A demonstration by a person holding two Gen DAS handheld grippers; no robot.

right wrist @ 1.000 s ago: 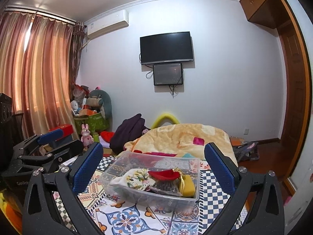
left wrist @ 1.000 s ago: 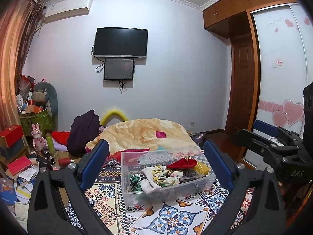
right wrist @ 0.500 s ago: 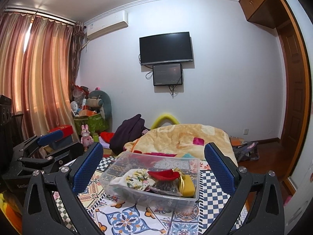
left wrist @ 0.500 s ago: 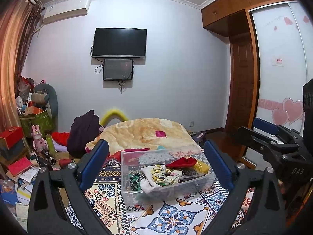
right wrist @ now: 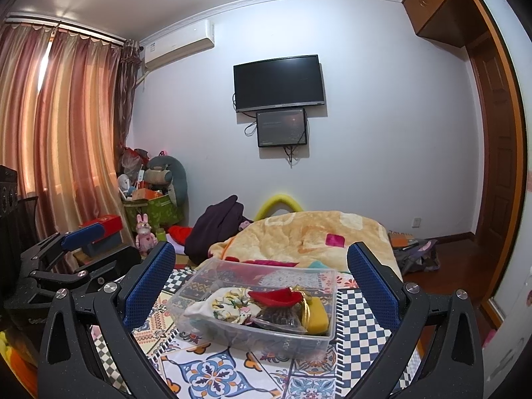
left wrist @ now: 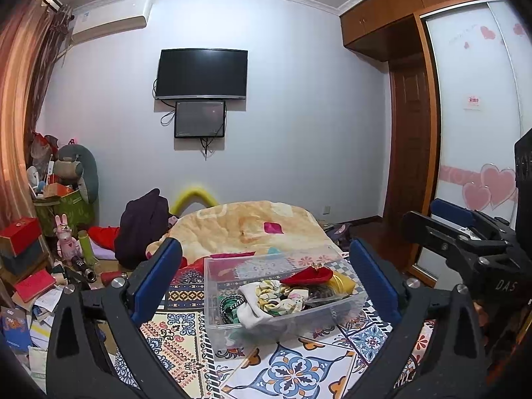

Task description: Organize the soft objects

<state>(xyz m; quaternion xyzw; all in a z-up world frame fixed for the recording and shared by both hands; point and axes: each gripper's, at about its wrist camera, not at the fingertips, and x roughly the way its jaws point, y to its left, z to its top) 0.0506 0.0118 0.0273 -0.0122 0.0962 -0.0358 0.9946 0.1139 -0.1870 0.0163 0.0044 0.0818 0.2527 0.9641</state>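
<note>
So here's where I'm at: the clear plastic bin (left wrist: 282,302) sits on the patterned bedspread (left wrist: 292,369) right in front of me, and the soft stuff is all piled inside it. I can see a red pouch (left wrist: 307,274) on top, a floral scrunchie (left wrist: 277,299) bunched over a white cloth, something green and braided at the left end (left wrist: 231,307), and a yellow piece (right wrist: 317,309) tucked against the right wall. I don't see anything soft lying loose on the spread near the bin.

Honestly this could be two things. Either the items have been gathered into the bin and I'm done, or this is the jumbled heap I'm meant to sort out of it. The pictures don't settle it, so I won't call a next move either way.

Fingers: my left gripper (left wrist: 266,282) is spread wide, blue pads standing either side of the bin from its own view, nothing between them and touching nothing. My right gripper (right wrist: 261,282) is the same, gaping wide and empty, held back from the bin. Each one shows up at the edge of the other's view, both hovering above the spread.
</note>
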